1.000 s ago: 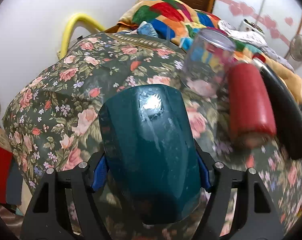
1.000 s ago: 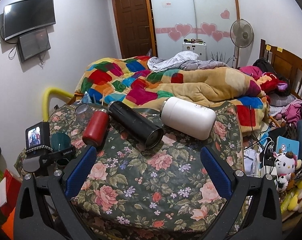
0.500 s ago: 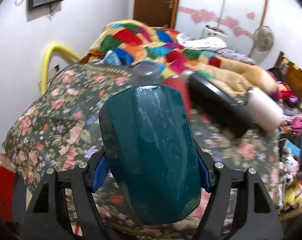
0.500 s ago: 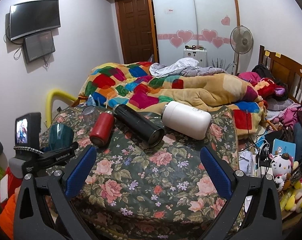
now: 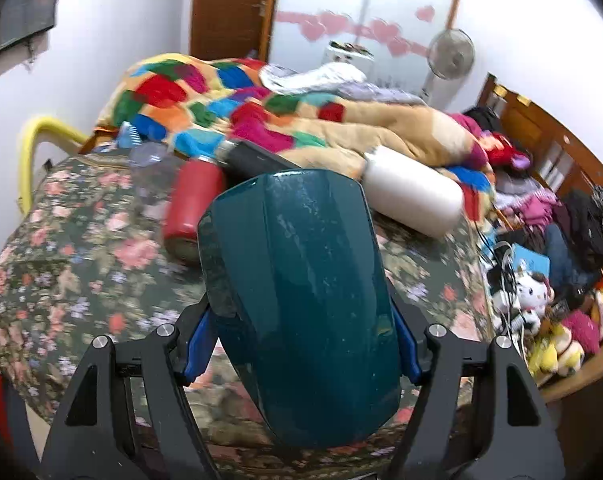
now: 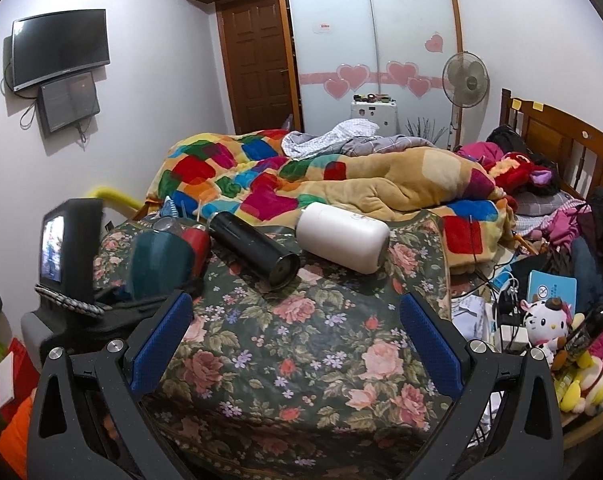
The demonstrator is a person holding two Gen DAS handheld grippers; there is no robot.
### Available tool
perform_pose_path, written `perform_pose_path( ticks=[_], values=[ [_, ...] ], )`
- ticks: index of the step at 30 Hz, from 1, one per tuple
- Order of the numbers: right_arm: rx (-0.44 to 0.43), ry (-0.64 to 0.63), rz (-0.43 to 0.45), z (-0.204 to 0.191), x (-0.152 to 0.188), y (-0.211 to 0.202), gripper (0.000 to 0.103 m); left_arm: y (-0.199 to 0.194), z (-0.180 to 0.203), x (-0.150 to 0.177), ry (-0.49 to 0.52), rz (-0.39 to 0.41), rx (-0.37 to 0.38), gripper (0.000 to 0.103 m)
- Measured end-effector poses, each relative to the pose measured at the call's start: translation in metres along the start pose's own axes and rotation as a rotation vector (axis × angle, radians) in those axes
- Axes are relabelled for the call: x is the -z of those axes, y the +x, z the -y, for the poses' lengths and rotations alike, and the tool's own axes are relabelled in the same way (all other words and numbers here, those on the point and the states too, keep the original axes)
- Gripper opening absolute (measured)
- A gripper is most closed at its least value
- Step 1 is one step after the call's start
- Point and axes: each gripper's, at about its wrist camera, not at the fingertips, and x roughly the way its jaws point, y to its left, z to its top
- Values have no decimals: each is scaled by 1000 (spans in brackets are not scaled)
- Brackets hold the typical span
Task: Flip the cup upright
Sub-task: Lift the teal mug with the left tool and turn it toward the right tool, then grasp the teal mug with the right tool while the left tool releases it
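My left gripper (image 5: 301, 344) is shut on a dark teal cup (image 5: 297, 300), blue pads pressed on its two sides, holding it above the floral-covered table (image 5: 81, 264). The cup's closed base points away from the camera and up. In the right wrist view the same cup (image 6: 157, 260) shows at the left, lifted over the table's left part, with the left gripper's body (image 6: 73, 256) beside it. My right gripper (image 6: 297, 344) is open and empty over the table's near edge.
A red bottle (image 5: 193, 200), a black flask (image 6: 253, 248) and a white flask (image 6: 341, 236) lie on their sides at the table's far part. A clear glass (image 5: 147, 156) stands behind the red bottle. A bed with a patchwork blanket (image 6: 301, 184) lies beyond. Clutter and toys (image 6: 549, 320) sit at the right.
My left gripper has lifted the teal cup off the table and swung its view up and rightward. My right gripper has risen a little and stays open.
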Motion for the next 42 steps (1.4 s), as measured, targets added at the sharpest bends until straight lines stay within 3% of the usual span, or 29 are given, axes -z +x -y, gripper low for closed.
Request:
perform_pose_path(
  ticks=[8,19,25,29,35,42],
  values=[
    [23,16,-40,17,8,8,103,43,38,21,85,-89,15,72],
    [33,45,-116,33,18,26,103,97,41,43,79,-196,-22,72],
    [35,65,-147,35,21,34,103,100,44,48,111,-196,-37,73],
    [24,64,-159,32,22,36,103,98,40,44,119,-198,17,73],
    [18,44,-158,24,21,34,103,94,38,41,151,-233,38,73],
    [33,31,-139,18,20,28,103,58,36,46,142,-138,59,78]
  ],
)
